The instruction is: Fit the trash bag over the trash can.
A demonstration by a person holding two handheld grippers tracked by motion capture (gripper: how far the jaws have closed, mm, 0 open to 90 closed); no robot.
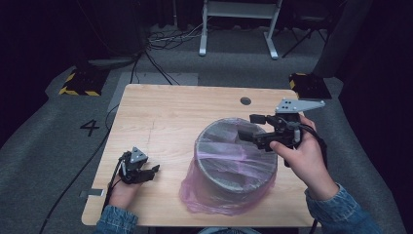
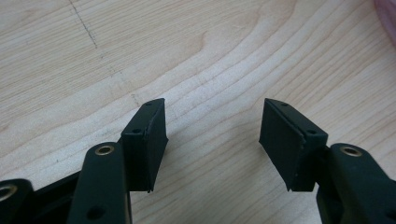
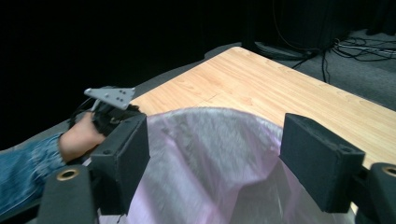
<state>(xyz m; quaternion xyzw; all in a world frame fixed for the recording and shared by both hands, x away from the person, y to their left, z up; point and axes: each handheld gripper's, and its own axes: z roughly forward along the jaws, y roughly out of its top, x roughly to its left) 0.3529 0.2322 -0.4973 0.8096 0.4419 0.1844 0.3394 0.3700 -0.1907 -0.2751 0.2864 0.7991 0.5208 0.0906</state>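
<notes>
A grey round bin (image 1: 236,161) stands on the wooden table (image 1: 170,112), right of the middle. It is lined with a thin pink plastic bag (image 1: 204,200) that drapes over its rim and bunches at its base. My right gripper (image 1: 247,126) hovers over the bin's far right rim and points left. Its jaws stand apart, with the bag (image 3: 210,154) just beyond them and nothing pressed between the pads. My left gripper (image 1: 153,171) rests low at the table's front left, open over bare wood (image 2: 217,126). The right gripper view shows it as well (image 3: 112,109), past the bin.
A small round hole (image 1: 245,101) lies near the table's far edge. Beyond the table, grey carpet carries cables (image 1: 160,39), a white desk frame (image 1: 238,24) and two yellow-and-black striped blocks (image 1: 78,84). A sliver of pink bag (image 2: 387,14) lies at the top right of the left gripper view.
</notes>
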